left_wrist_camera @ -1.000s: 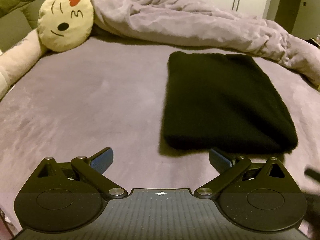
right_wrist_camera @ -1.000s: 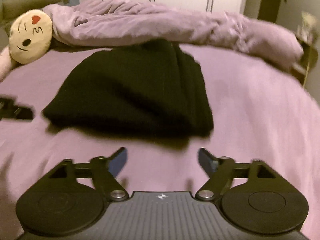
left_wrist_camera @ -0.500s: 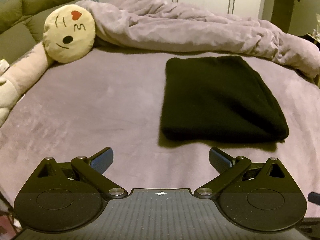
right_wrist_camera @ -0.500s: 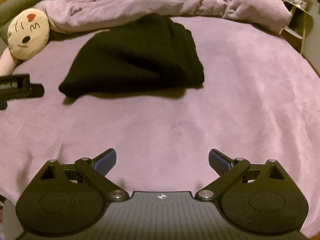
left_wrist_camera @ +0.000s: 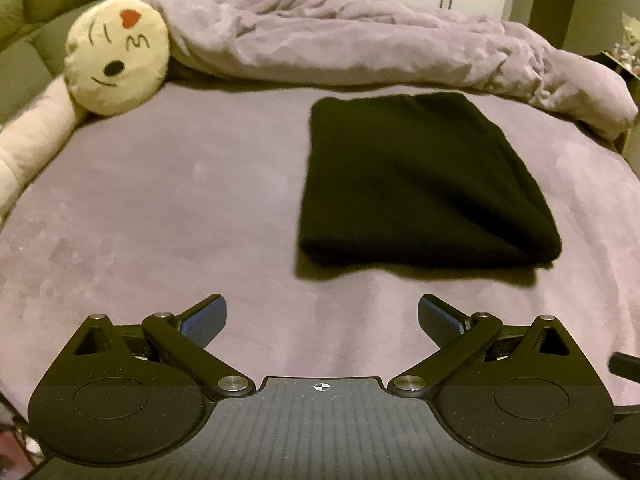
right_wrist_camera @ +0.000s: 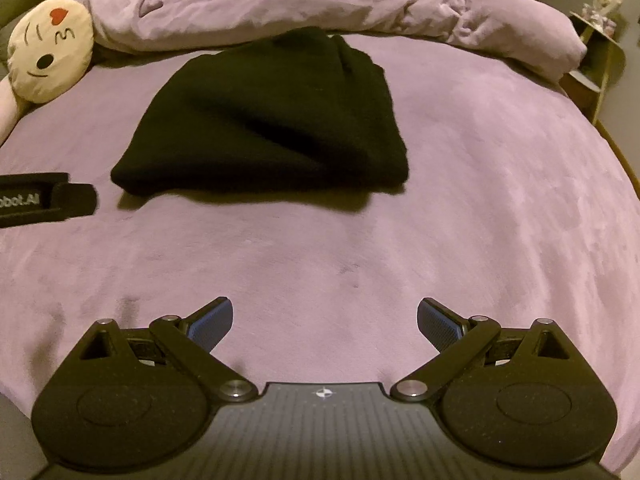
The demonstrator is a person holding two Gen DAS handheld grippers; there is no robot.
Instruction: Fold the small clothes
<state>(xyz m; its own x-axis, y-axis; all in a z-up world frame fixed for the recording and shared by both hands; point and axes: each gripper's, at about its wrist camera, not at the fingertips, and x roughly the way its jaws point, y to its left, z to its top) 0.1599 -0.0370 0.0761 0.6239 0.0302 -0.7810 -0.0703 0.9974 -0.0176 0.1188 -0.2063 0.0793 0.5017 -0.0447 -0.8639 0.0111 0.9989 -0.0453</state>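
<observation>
A black garment (left_wrist_camera: 420, 184) lies folded into a thick rectangle on the purple bed sheet (left_wrist_camera: 160, 208). It also shows in the right wrist view (right_wrist_camera: 272, 120), ahead and left of centre. My left gripper (left_wrist_camera: 322, 316) is open and empty, a short way in front of the garment's near edge. My right gripper (right_wrist_camera: 325, 320) is open and empty, farther back from the garment. The side of the left gripper (right_wrist_camera: 40, 202) shows at the left edge of the right wrist view.
A crumpled purple duvet (left_wrist_camera: 360, 44) runs along the far side of the bed. A round cream face cushion (left_wrist_camera: 116, 62) with a red heart lies at the far left. A small side table (right_wrist_camera: 596, 60) stands past the bed's right edge.
Both grippers have drawn back from the folded garment and risen. The garment lies farther off in both views, more so in the right one. The jaws stay open.
</observation>
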